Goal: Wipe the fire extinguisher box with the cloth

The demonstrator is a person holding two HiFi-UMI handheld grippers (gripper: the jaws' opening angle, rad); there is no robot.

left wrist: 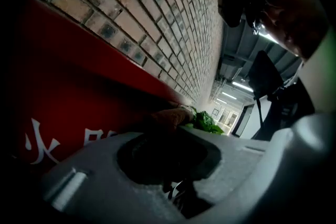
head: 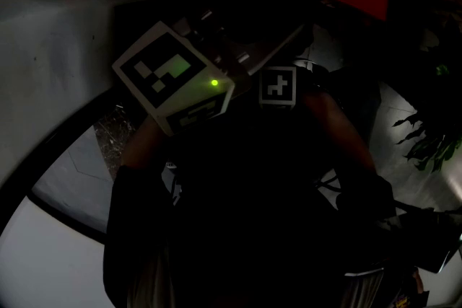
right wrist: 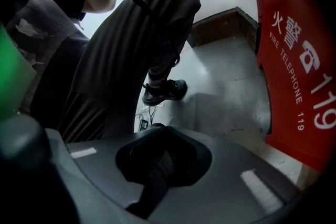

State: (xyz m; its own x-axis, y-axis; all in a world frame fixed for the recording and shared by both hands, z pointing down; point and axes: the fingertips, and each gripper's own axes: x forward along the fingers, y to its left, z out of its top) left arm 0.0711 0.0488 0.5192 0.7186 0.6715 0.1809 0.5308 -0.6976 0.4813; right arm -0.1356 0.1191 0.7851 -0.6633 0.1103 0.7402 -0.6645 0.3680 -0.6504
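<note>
Head view very dim and underexposed, both gripper views brighter, with ceiling strip lights (left wrist: pixel 242 85) glaring and fisheye-bent, dark-vignetted edges.

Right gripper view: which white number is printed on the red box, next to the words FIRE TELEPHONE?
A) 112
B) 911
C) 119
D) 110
C: on the red fire extinguisher box, at the right of this view, the white print reads FIRE TELEPHONE 119, and the same 119 stands beside it in larger digits.
</note>
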